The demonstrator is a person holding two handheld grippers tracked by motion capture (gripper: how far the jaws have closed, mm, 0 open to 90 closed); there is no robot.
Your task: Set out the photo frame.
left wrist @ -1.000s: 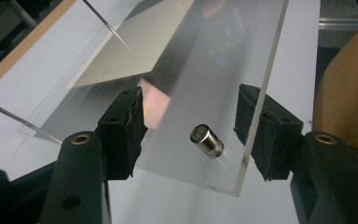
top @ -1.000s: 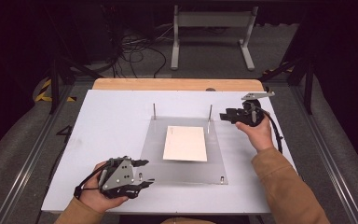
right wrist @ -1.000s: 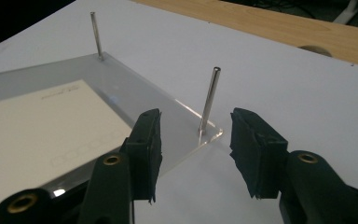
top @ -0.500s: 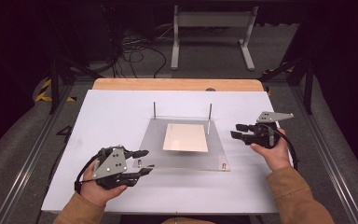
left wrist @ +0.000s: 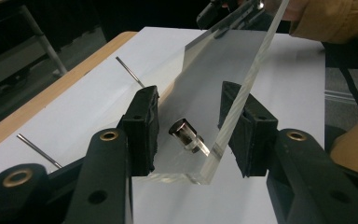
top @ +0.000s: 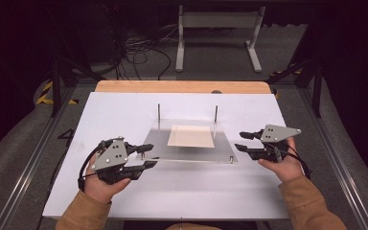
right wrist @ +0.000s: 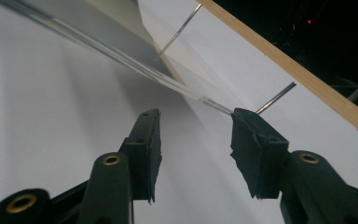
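Acrylic plate (top: 191, 154) is lying on the table (top: 124, 110) ungripped, while I am setting the left gripper (top: 152, 155), jaws just closing, loosely around its corner and the right gripper (top: 239, 141), just opening, beside its edge.

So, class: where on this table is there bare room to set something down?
Bare white tabletop lies left of the acrylic plate, along the near edge between the hands, and behind the two pins. Crowded: the plate's side edges, at both grippers.
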